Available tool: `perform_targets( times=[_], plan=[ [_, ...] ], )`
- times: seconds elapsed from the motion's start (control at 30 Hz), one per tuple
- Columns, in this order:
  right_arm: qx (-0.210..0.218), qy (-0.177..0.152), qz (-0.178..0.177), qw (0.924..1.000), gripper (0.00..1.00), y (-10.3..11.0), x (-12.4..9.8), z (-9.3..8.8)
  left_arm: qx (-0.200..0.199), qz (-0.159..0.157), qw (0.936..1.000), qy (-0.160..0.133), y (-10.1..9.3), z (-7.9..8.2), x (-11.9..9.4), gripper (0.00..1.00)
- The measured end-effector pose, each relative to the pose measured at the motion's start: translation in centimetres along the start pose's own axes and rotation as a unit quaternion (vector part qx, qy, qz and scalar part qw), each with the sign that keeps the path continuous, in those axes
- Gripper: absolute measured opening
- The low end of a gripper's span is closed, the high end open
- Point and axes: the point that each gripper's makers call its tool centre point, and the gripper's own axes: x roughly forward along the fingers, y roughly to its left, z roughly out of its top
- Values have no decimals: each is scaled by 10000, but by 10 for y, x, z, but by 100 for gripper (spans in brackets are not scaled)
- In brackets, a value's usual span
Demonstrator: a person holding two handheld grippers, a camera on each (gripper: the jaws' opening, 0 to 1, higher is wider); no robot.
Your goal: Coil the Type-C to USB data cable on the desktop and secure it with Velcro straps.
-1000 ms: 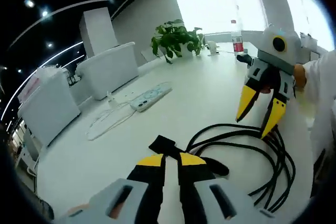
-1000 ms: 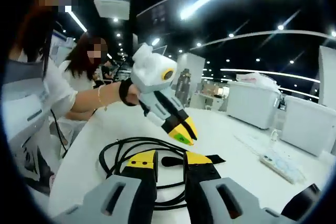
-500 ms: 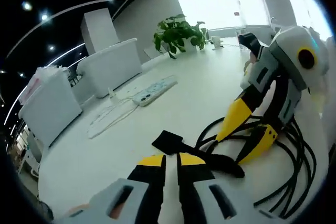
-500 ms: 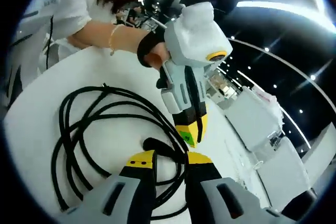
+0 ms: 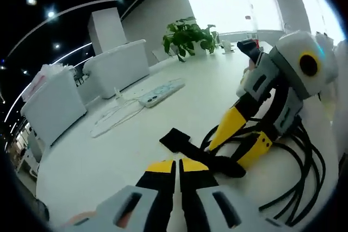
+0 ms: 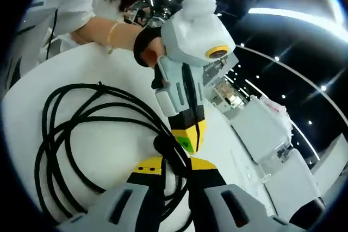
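Observation:
A black data cable (image 5: 302, 172) lies in loose loops on the white desk (image 5: 98, 156); its coils also spread across the left of the right gripper view (image 6: 54, 134). A black Velcro strap (image 5: 176, 138) runs from my left gripper (image 5: 176, 165) toward the bundle. The left gripper's yellow-tipped jaws are shut on the strap's near end. In the right gripper view, the left gripper (image 6: 188, 139) points down at the strap where it meets the cable. My right gripper (image 6: 176, 165) is open, its jaws straddling the cable strands. From the left gripper view, the right gripper (image 5: 224, 155) sits low over the bundle beside the strap.
A power strip (image 5: 157, 93) and a thin white cord (image 5: 111, 120) lie farther back on the desk. A potted plant (image 5: 185, 36) and white cabinets (image 5: 117, 69) stand beyond. A person's hand (image 6: 144, 47) holds the left gripper, and a seated person (image 6: 81, 4) is behind it.
The right gripper has come down and closer, from above the loops to straddling the strands beside the strap. The left jaws have narrowed onto the strap.

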Motion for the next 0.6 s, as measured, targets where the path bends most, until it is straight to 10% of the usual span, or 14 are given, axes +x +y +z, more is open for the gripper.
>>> perform_targets(
  times=[0.3, 0.6],
  plan=[
    [847, -394, 105, 9956, 2, -6, 5, 7, -72, -55, 10000, -16, -2, 0, 0, 5],
    [3212, -710, 89, 9443, 1, -49, 8, -7, 594, -23, 9982, -86, -3, 6, 3, 4]
  ],
)
